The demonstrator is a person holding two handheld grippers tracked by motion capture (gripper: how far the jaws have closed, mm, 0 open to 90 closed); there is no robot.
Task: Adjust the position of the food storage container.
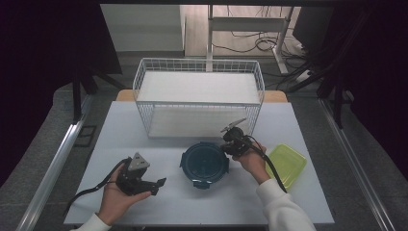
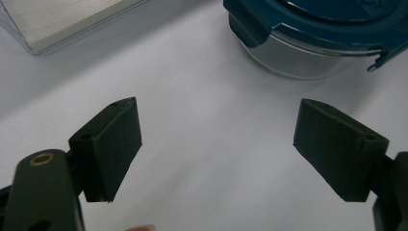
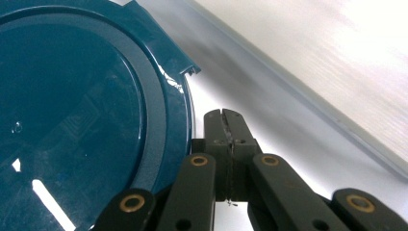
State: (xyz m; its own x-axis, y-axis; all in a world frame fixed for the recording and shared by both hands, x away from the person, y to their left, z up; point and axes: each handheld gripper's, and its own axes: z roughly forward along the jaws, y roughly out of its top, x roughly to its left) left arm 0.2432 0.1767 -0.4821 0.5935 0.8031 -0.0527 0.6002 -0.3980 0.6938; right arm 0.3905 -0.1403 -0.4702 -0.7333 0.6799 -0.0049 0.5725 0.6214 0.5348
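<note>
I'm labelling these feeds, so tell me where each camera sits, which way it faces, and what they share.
High view: above the person's side, facing forward and down on the table; both forearms show, left gripper, right gripper.
Left gripper view: along its open jaws toward the round container.
Right gripper view: along its shut jaws, beside the container's blue lid.
Shared: all three show that container; basket too.

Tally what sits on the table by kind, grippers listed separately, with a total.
Round container with dark teal lid: 1
Yellow-green lid: 1
White wire basket: 1
Handheld grippers: 2, the left gripper open, the right gripper shut on nothing
Total: 5
</note>
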